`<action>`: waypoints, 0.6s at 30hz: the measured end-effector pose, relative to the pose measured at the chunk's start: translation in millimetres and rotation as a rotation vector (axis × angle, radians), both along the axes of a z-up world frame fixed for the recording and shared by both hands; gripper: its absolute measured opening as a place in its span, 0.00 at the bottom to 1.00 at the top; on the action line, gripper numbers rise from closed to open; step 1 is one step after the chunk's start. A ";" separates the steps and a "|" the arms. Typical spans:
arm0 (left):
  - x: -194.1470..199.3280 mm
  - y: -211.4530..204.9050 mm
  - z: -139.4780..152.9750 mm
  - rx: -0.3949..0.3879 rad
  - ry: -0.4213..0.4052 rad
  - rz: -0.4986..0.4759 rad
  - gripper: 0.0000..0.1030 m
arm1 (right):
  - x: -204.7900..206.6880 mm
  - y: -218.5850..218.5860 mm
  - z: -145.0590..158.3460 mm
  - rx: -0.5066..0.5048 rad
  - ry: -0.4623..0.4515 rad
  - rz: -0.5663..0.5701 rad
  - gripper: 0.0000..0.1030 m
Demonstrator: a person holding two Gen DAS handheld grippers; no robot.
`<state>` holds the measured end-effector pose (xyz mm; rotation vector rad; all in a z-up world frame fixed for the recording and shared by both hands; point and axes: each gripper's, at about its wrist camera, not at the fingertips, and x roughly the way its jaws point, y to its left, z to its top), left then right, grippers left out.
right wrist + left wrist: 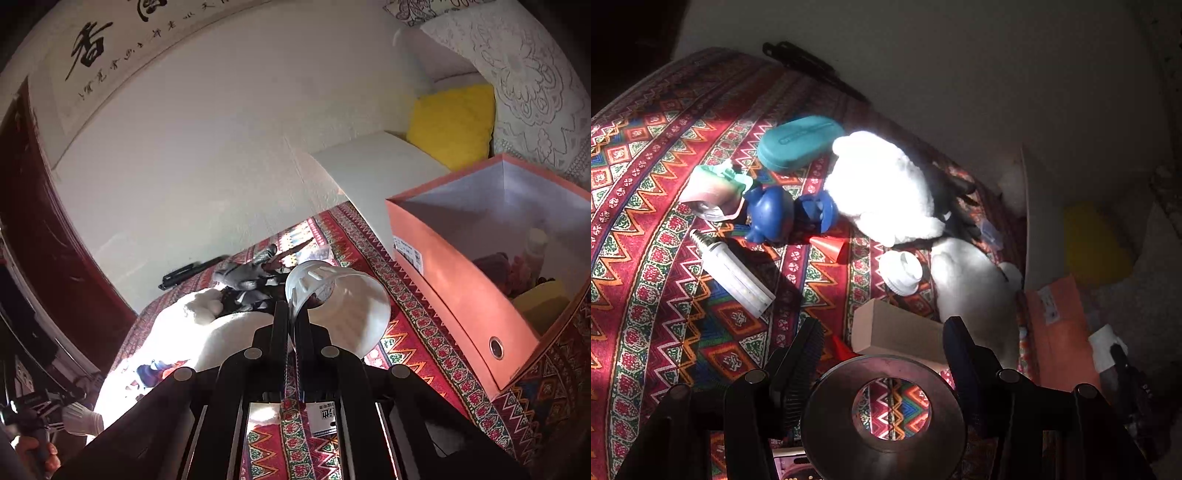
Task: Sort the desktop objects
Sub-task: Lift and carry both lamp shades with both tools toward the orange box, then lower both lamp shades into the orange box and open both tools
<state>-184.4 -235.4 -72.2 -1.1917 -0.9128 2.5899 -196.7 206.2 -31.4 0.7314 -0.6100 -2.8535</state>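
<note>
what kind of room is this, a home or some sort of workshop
Most likely a home living room. A framed calligraphy scroll hangs on the pale wall, a fluffy yellow cushion sits on a seat draped with white lace cloth, and the table wears a red patterned woven tablecloth strewn with household odds.

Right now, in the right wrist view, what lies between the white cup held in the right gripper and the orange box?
Only bare patterned tablecloth separates the white cup from the orange box; the right wrist view shows it.
</note>
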 end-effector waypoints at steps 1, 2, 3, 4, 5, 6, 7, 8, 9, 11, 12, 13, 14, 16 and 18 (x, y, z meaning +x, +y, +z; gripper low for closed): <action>-0.8 3.5 1.5 -0.002 -0.001 -0.003 0.55 | 1.1 0.3 5.1 0.004 0.013 -0.002 0.02; -1.7 7.1 3.4 -0.004 -0.002 -0.006 0.55 | 1.8 0.9 10.2 0.012 0.026 -0.007 0.03; -3.2 11.4 6.1 -0.006 -0.003 -0.011 0.55 | 2.3 1.5 15.3 0.020 0.038 -0.013 0.03; -4.9 16.1 9.8 -0.006 0.000 -0.018 0.55 | 2.3 2.7 20.0 0.023 0.049 -0.017 0.03; -6.7 21.1 14.4 -0.002 0.004 -0.025 0.55 | 1.1 4.7 24.2 0.020 0.057 -0.018 0.03; -8.8 26.3 19.2 0.000 0.009 -0.034 0.55 | -0.4 6.8 28.2 0.015 0.064 -0.018 0.03; -11.8 32.4 24.7 -0.002 0.014 -0.043 0.55 | -2.6 9.4 32.3 0.008 0.072 -0.016 0.03; -15.2 39.4 30.4 -0.010 0.018 -0.053 0.55 | -4.9 12.2 36.5 0.000 0.080 -0.013 0.03; -19.1 47.0 36.4 -0.020 0.021 -0.062 0.55 | -7.2 15.7 41.1 -0.007 0.090 -0.012 0.03; -28.2 63.4 47.3 -0.030 0.029 -0.085 0.55 | -11.7 23.9 50.4 -0.018 0.112 -0.014 0.03; -33.3 72.4 52.1 -0.033 0.032 -0.099 0.55 | -14.0 28.7 55.3 -0.022 0.123 -0.017 0.03; -38.8 81.7 56.4 -0.033 0.035 -0.114 0.55 | -16.4 33.6 60.1 -0.027 0.134 -0.020 0.02; -44.8 91.6 60.3 -0.028 0.038 -0.133 0.55 | -18.2 40.0 64.5 -0.027 0.145 -0.030 0.02; -57.2 113.7 66.7 -0.024 0.041 -0.172 0.55 | -21.7 53.5 72.9 -0.028 0.168 -0.053 0.03; -70.1 138.6 71.4 -0.017 0.041 -0.216 0.55 | -23.3 71.0 76.7 -0.029 0.180 -0.086 0.03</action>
